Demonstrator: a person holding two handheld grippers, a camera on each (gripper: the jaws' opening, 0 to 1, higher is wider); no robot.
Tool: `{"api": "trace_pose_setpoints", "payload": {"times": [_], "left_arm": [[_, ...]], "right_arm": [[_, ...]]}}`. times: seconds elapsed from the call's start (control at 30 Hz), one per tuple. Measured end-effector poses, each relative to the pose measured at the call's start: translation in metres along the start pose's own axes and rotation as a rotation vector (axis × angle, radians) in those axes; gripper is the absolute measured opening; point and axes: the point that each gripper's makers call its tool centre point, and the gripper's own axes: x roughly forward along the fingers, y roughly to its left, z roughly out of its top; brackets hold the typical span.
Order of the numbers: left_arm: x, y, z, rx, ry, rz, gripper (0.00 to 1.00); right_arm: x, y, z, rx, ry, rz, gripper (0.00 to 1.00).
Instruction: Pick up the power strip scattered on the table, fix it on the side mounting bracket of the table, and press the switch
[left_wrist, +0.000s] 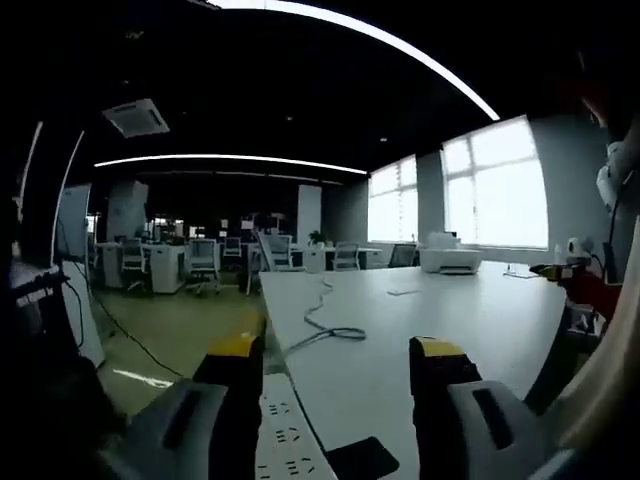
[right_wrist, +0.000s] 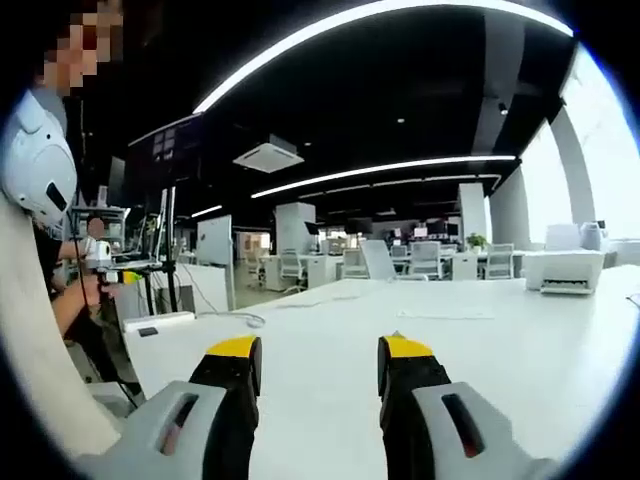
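Observation:
The white power strip (left_wrist: 288, 435) lies at the near left edge of the white table (left_wrist: 470, 320), its sockets facing up, low between my left gripper's jaws. A black flat part (left_wrist: 361, 460) sits just right of it. My left gripper (left_wrist: 337, 350) stands open above the strip, holding nothing. A grey cable (left_wrist: 330, 328) curls on the table farther off. In the right gripper view my right gripper (right_wrist: 320, 350) is open over the bare table (right_wrist: 480, 340). A white bar with a black patch (right_wrist: 160, 322), possibly the strip, lies at the table's left end.
A white printer (left_wrist: 450, 260) (right_wrist: 565, 270) stands at the table's far side by the windows. A person's white sleeve (right_wrist: 30, 330) fills the left edge. A red and yellow object (left_wrist: 575, 280) shows at the right. Office desks and chairs (left_wrist: 200, 262) stand beyond the floor.

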Motion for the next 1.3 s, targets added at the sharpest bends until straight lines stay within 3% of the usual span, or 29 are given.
{"api": "trace_pose_setpoints", "payload": {"times": [0.17, 0.3, 0.43, 0.6, 0.8, 1.1, 1.3], "left_arm": [[-0.002, 0.015, -0.001, 0.013, 0.062, 0.038, 0.59], [-0.003, 0.024, -0.002, -0.025, 0.099, 0.053, 0.58], [-0.005, 0.027, -0.017, -0.087, 0.214, 0.062, 0.55], [-0.008, 0.028, -0.027, -0.088, 0.276, 0.055, 0.55], [-0.012, 0.036, -0.044, -0.071, 0.344, 0.082, 0.56], [-0.019, 0.035, -0.055, -0.080, 0.399, 0.085, 0.57], [-0.026, 0.036, -0.073, -0.138, 0.469, 0.095, 0.48]], "right_arm": [[-0.002, -0.002, -0.001, 0.006, -0.004, -0.007, 0.43], [-0.004, -0.003, 0.000, 0.004, -0.006, -0.012, 0.43], [-0.003, -0.001, -0.001, 0.004, -0.004, -0.010, 0.43], [-0.001, 0.002, 0.000, -0.001, -0.001, -0.003, 0.43], [0.003, 0.004, 0.000, -0.004, -0.003, 0.006, 0.42], [0.007, 0.009, -0.009, 0.000, 0.018, 0.029, 0.42], [0.008, 0.012, -0.004, 0.005, -0.002, 0.037, 0.42]]}}
